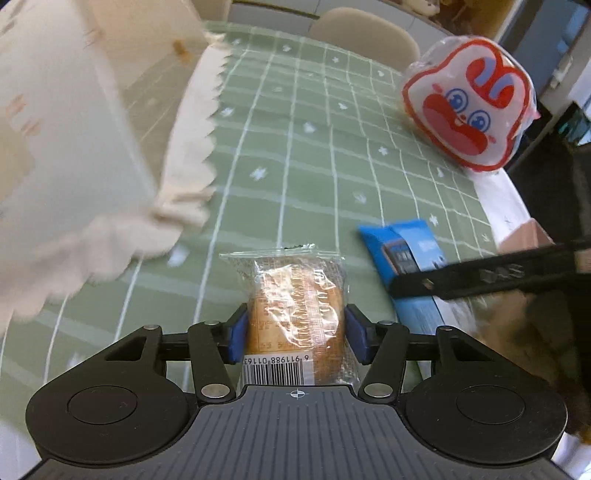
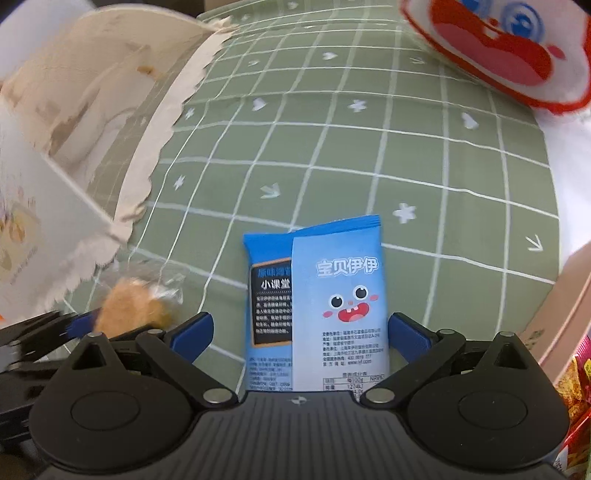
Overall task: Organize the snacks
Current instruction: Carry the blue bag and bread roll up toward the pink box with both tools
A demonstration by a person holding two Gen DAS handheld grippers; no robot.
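A brown cake in a clear wrapper (image 1: pixel 295 295) lies on the green checked tablecloth (image 1: pixel 295 129). My left gripper (image 1: pixel 295 332) straddles it, its blue pads (image 1: pixel 238 332) right at the wrapper's sides without visibly squeezing it. A blue snack packet with a cartoon face (image 2: pixel 343 295) lies flat between the wide-apart fingers of my right gripper (image 2: pixel 303 334), which is open; the right pad is near its edge and the left pad stands off. The same blue packet (image 1: pixel 402 254) shows right of the cake, with a black finger of the right gripper (image 1: pixel 480 277) over it. In the right wrist view the left gripper (image 2: pixel 55 332) is a blur around the cake (image 2: pixel 133 306).
A cream box with a scalloped paper edge (image 1: pixel 74 129) (image 2: pixel 92 110) stands close on the left. A round white-and-red cartoon-face packet (image 1: pixel 469 107) (image 2: pixel 517 55) sits at the far right. A pink box edge (image 2: pixel 576 295) and colourful packets (image 2: pixel 576 387) are at the right. A beige chair (image 1: pixel 365 33) stands behind the table.
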